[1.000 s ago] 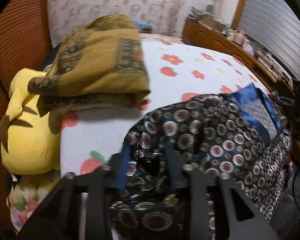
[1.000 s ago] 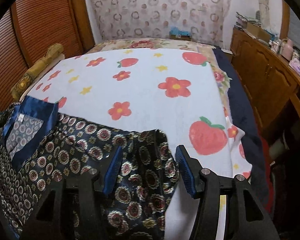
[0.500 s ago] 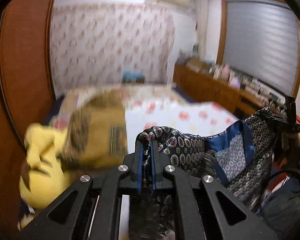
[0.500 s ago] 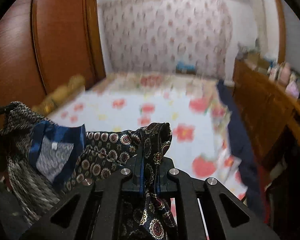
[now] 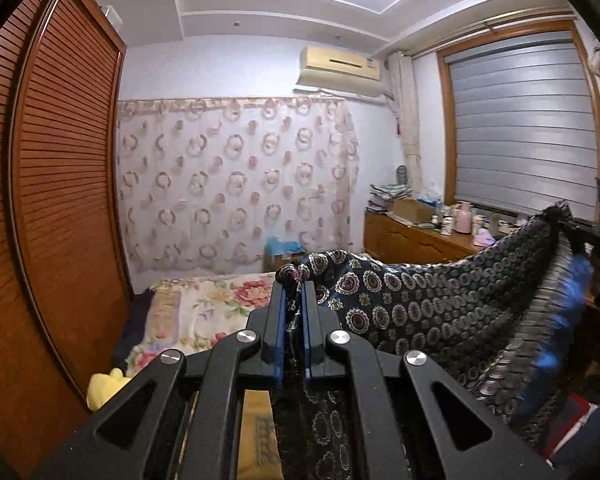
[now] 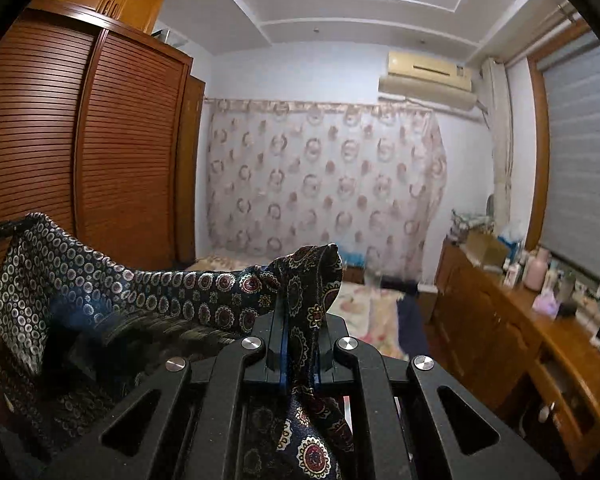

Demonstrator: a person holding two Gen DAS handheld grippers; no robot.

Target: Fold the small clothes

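Observation:
A dark patterned garment point(image 5: 420, 304) with round medallion prints and a blue lining hangs stretched in the air between my two grippers. My left gripper point(image 5: 293, 292) is shut on one edge of it, the cloth bunched between the blue pads. My right gripper point(image 6: 300, 304) is shut on the other edge, a fold of the garment point(image 6: 180, 284) sticking up above its fingers. In the left wrist view the right gripper point(image 5: 592, 236) shows at the far right, holding the raised corner. The rest of the garment sags below both views.
A bed with a floral cover point(image 5: 204, 312) lies below and ahead. A folded mustard cloth point(image 5: 256, 432) and a yellow plush toy point(image 5: 104, 388) sit under the left gripper. A louvred wooden wardrobe point(image 6: 80, 152) stands left. A cluttered wooden dresser point(image 6: 520, 332) runs along the right.
Both grippers closed on the garment and rose high above the bed, tilting from looking down to nearly level. The garment left the bed and now hangs between them.

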